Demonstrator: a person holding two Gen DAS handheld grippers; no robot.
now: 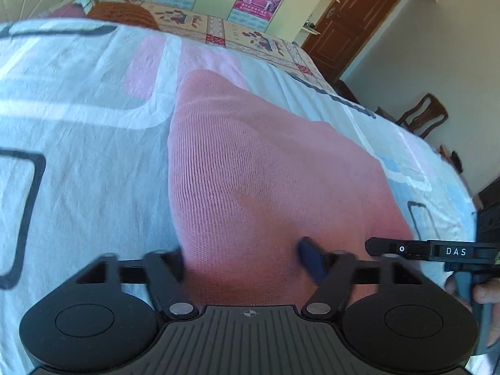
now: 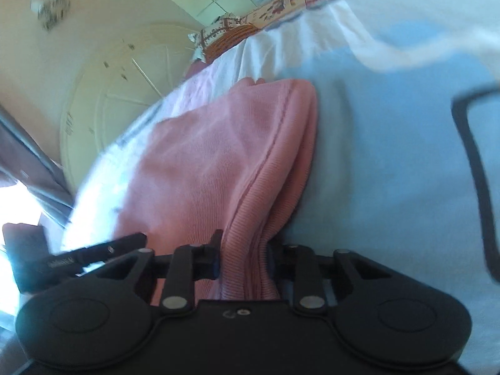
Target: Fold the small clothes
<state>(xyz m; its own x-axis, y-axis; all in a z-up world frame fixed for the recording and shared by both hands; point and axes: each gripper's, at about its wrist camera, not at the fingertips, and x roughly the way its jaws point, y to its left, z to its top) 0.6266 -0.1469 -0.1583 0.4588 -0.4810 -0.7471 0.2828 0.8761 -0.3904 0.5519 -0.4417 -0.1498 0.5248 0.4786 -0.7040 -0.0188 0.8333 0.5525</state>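
One pink knitted garment (image 1: 250,162) lies on the bed (image 1: 78,100), stretching from near the camera toward the far side. The left tool (image 1: 243,262) has its jaws set wide, cloth bunched between them; whether it truly pinches I cannot tell. The right tool's tip shows at the right edge. From the right wrist, the right tool (image 2: 243,259) is clamped on the ribbed hem (image 2: 265,181). The knit looks light, soft and floppy; hems and corners seem the best holds.
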